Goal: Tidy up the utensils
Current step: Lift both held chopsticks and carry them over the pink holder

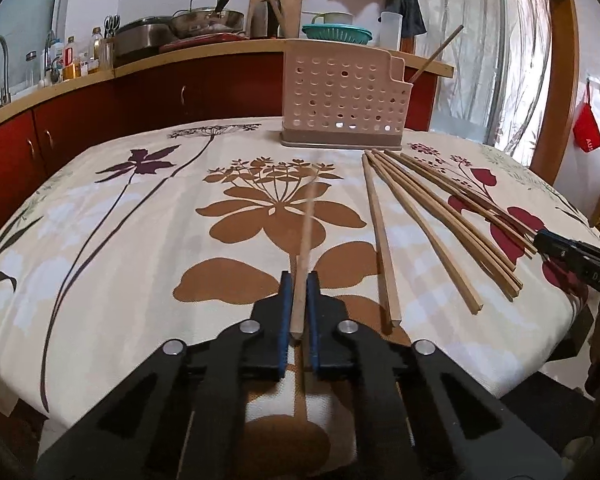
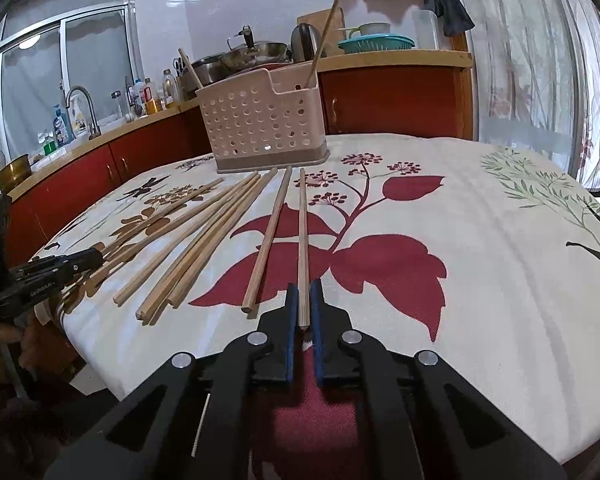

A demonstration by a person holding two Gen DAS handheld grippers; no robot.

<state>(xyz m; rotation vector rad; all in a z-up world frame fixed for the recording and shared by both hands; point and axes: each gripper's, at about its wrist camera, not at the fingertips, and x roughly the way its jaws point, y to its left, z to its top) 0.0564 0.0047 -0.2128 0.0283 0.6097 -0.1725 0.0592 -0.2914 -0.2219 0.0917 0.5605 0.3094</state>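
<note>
My left gripper (image 1: 299, 280) is shut on a wooden chopstick (image 1: 305, 240) that points away, blurred, over the flowered tablecloth (image 1: 140, 240). Several more chopsticks (image 1: 428, 224) lie fanned to its right, in front of the pink perforated utensil holder (image 1: 340, 100), which has a chopstick (image 1: 436, 54) standing in it. My right gripper (image 2: 304, 292) is shut on the near end of the rightmost chopstick (image 2: 302, 240), which seems to lie on the cloth. Other chopsticks (image 2: 204, 248) lie to its left. The holder (image 2: 260, 120) stands behind them with two chopsticks in it.
The table edge curves close under both grippers. Behind the table runs a red cabinet counter (image 1: 140, 92) with pots, bottles and a faucet (image 1: 0, 68). The left gripper shows at the left in the right wrist view (image 2: 60, 268). A curtain (image 2: 540, 60) hangs at the right.
</note>
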